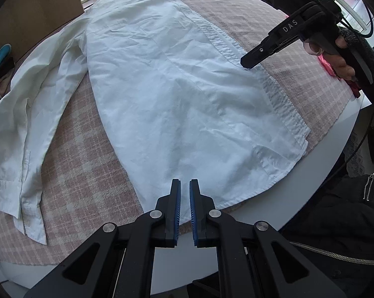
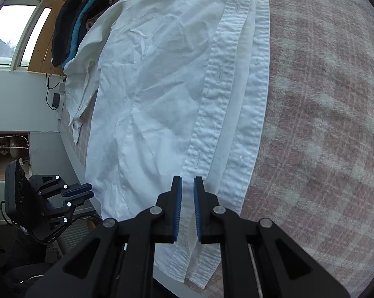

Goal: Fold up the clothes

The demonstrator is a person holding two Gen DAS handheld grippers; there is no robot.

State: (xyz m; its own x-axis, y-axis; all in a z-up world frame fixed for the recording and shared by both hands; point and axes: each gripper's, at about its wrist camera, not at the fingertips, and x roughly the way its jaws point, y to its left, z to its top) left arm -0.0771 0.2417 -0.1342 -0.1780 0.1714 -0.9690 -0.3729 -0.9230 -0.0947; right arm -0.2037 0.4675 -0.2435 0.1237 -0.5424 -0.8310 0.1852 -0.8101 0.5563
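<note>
Shirt point(image 1: 167, 94) is lying flat on the checked blanket point(image 1: 82, 164), light, limp, wrinkling easily. Left gripper point(image 1: 185, 186) is hovering narrow and empty at its 6 o'clock hem; right gripper point(image 2: 187, 186), nearly closed, is straddling the 3 o'clock placket point(image 2: 211, 94), the firmest hold.

Left wrist cam: sits above shirt point(image 1: 177, 94) hem, looks steeply down & along it toward collar, close in. Right wrist cam: over button placket point(image 2: 211, 94), angled down, v. close. Shared: shirt body, checked blanket point(image 1: 87, 154), & each cam catches the other gripper at frame edge.
</note>
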